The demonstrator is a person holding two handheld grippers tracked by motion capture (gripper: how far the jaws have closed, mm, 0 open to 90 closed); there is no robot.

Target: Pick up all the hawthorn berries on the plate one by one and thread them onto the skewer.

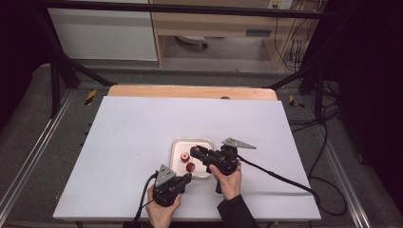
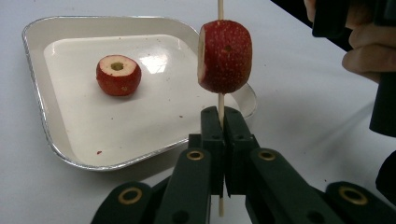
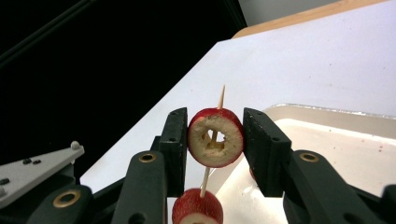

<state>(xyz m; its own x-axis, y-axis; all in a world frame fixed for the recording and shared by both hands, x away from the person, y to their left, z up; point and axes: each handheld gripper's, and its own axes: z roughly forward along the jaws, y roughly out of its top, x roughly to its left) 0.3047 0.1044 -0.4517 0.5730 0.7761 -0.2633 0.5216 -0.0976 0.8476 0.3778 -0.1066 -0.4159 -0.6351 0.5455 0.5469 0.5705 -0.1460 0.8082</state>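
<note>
While no writing is legible, left tongs (image 2: 223, 122) pinch a skewer (image 2: 220, 100); right tongs (image 3: 215, 140) pinch a fruit ring (image 3: 215, 137).

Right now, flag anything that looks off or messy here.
Nothing is broken or spilled. The fruit piece between the right gripper jaws sits off-centre: the skewer passes beside the middle of its cored hole. A few reddish specks dot the tray, where another piece lies.
</note>
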